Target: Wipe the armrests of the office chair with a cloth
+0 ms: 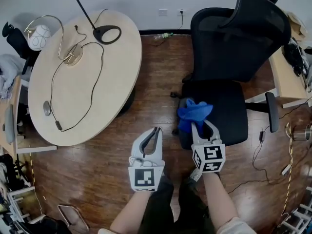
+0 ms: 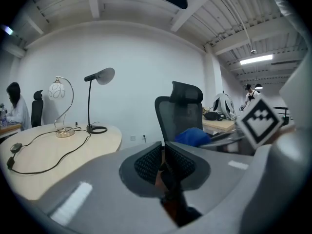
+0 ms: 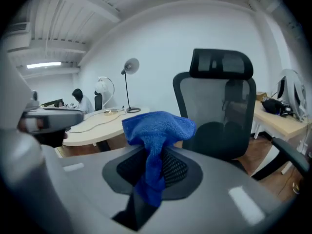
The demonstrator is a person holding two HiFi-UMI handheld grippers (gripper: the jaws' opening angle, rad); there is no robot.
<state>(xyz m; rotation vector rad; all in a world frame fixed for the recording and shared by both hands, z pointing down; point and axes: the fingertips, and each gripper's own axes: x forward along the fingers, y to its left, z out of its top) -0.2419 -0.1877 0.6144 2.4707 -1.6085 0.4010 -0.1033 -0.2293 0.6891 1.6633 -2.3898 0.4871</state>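
Observation:
The black office chair (image 1: 219, 96) stands ahead of me on the wood floor, its seat facing me. One armrest (image 1: 272, 112) sticks out on the chair's right side; the other (image 1: 187, 77) shows only as a short dark piece by the backrest. My right gripper (image 1: 200, 124) hovers over the seat's front left corner, shut on a bunched blue cloth (image 1: 193, 112). In the right gripper view the cloth (image 3: 157, 130) hangs down between the jaws (image 3: 155, 165). My left gripper (image 1: 156, 130) is over the floor left of the seat, shut with nothing in it (image 2: 165, 162).
A round beige table (image 1: 83, 77) with two lamps (image 1: 105, 32) and trailing cables stands to the left. A desk (image 1: 287, 77) with bags flanks the chair on the right. Cables lie on the floor at the right (image 1: 265, 145). A person (image 2: 14, 108) sits at a far desk.

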